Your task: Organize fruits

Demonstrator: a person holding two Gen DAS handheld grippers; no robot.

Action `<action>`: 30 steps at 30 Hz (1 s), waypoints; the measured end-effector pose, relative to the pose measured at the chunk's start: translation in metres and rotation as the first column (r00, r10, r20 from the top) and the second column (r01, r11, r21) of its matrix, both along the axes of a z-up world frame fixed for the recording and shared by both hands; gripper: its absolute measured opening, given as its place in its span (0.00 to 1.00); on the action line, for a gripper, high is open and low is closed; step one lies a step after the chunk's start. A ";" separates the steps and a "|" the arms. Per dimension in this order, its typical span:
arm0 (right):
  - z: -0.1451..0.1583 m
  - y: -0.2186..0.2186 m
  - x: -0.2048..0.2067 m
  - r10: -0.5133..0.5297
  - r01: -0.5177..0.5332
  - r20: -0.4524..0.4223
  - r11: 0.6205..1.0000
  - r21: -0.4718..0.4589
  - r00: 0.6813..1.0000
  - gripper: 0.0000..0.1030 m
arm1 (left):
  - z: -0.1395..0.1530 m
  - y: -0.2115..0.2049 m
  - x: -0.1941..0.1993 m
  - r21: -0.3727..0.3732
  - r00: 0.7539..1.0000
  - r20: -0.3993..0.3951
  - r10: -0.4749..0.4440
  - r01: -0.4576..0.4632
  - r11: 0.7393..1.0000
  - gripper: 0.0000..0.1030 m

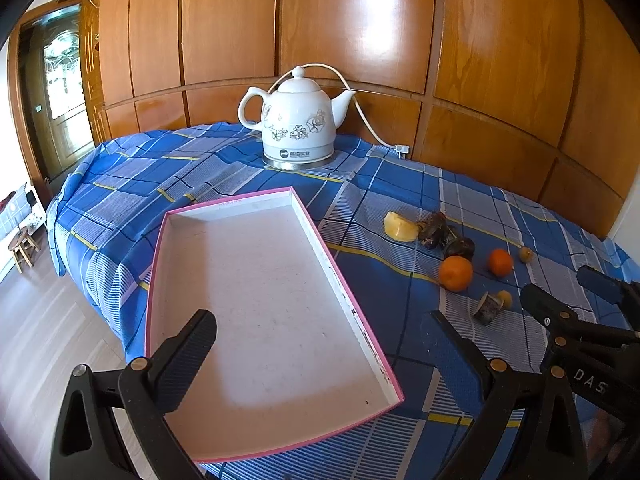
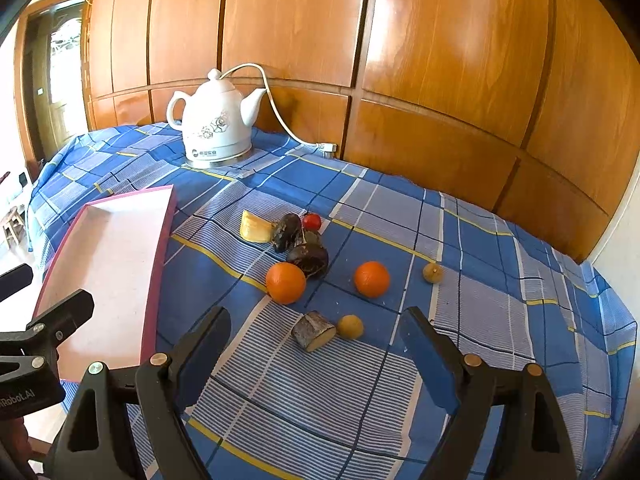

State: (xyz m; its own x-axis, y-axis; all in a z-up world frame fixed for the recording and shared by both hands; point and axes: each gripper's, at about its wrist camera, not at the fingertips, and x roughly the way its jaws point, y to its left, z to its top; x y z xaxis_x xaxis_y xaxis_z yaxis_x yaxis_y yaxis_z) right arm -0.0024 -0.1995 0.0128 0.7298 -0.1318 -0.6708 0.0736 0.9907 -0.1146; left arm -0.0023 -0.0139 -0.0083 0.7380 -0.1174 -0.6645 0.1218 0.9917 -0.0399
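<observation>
Here, in the left wrist view, the left gripper [image 1: 320, 344] is seen with its jaws spread wide and nothing between them. It is held above the near part of the pink-edged tray [image 1: 352, 304], which lies empty on the blue checked cloth [image 1: 200, 168]. To the right of the tray, well apart from it, the fruits are scattered: a yellow wedge [image 1: 401, 227], dark fruits [image 1: 448, 236] touching it, a larger orange [image 1: 456, 273], a smaller orange [image 1: 500, 262] and a cut piece [image 1: 487, 308] nearest to the camera. Behind the tray a white kettle [image 1: 296, 120] stands against the wooden wall [image 1: 500, 40].

In the right wrist view, the right gripper [image 2: 316, 344] is shown wide open as well and holds nothing. It is placed to the right of the tray [image 2: 158, 276], above the cloth [image 2: 500, 300], with the cut piece [image 2: 313, 331] and a small yellow fruit [image 2: 350, 326] just beyond its fingertips. Further from the tray than these, two oranges [image 2: 285, 283] [image 2: 371, 279] are lying, and a small red fruit [image 2: 311, 221] is seen behind the dark fruits [image 2: 307, 258]. Part of the left gripper [image 2: 60, 312] is visible over the tray.
</observation>
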 end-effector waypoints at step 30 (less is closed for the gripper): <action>0.011 -0.127 0.032 -0.012 0.014 -0.078 0.999 0.031 0.997 0.86 | -0.003 -0.017 0.047 -0.050 0.987 -0.089 -0.131 0.127 0.991 1.00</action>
State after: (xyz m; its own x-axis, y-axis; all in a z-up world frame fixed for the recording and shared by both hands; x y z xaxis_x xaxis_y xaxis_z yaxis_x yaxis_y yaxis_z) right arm 0.0293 -0.3266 0.0243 0.6738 -0.1188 -0.7293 0.0787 0.9929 -0.0890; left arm 0.0444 -0.0313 -0.0111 0.6510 -0.2384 -0.7207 0.2422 0.9650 -0.1004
